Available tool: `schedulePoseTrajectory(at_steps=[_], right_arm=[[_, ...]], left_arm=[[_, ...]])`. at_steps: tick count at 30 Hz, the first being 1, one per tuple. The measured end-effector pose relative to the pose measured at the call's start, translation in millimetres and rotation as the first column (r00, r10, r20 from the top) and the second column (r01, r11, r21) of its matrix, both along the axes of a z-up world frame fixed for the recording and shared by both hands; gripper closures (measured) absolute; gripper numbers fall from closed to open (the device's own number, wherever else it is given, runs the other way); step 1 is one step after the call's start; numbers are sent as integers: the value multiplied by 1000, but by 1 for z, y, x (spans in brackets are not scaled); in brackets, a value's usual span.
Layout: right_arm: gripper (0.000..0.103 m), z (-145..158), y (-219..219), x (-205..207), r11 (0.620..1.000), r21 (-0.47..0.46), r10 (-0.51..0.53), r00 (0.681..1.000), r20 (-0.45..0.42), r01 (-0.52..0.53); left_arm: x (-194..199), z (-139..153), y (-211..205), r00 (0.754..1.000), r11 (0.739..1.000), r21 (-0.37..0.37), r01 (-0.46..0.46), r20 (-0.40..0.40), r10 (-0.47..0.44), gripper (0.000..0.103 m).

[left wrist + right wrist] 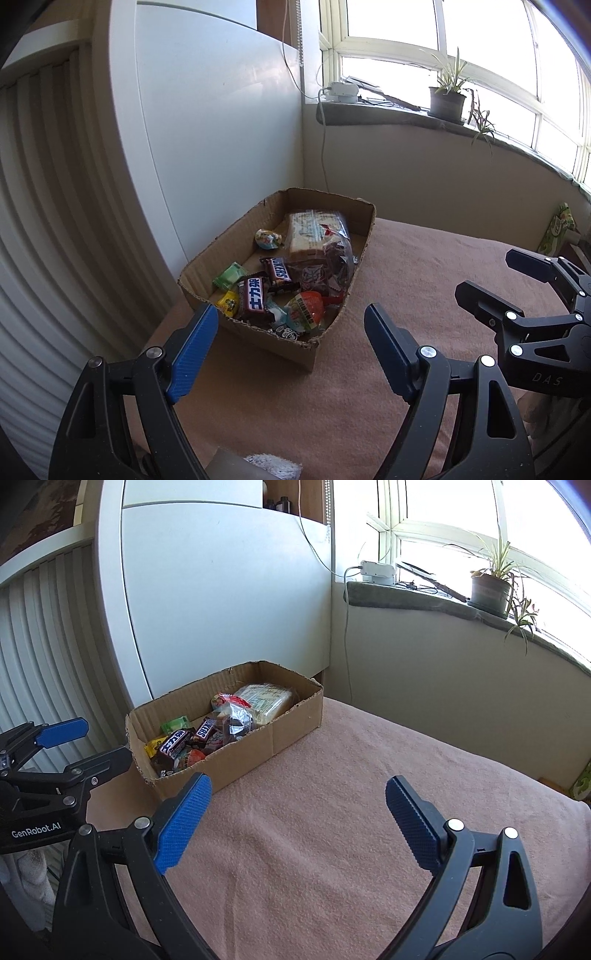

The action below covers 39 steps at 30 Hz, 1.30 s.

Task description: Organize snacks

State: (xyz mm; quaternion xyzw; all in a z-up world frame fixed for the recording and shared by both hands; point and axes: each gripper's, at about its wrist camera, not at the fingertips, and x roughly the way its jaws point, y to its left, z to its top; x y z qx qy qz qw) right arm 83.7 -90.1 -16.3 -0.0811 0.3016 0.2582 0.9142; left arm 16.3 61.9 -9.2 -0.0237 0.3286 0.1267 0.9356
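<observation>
Snacks (280, 280) all sit inside the cardboard box (365, 225) at the far corner of the pink cloth (332, 830), piled loosely: a bread pack (314, 232) at the back, chocolate bars (255, 295) and small candies nearer me. I see none on the cloth around it, which fits either a finished gathering or a pile awaiting sorting. My left gripper (291, 339) and right gripper (299, 819) both hover short of the box, fingers spread wide, holding nothing.

The left gripper (290, 325) and the right gripper (297, 794) are side by side. Both have their jaws spread wide, holding nothing.
</observation>
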Motion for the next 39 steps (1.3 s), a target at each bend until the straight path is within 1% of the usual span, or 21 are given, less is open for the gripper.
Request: schedulePoseTrajectory(at_steps=[39], right_arm=[[6,-4,0,-2,1000,-17,-4,1000,3,4]], left_arm=[[-2,-1,-8,1000,1000,25,1,2,-1,21]])
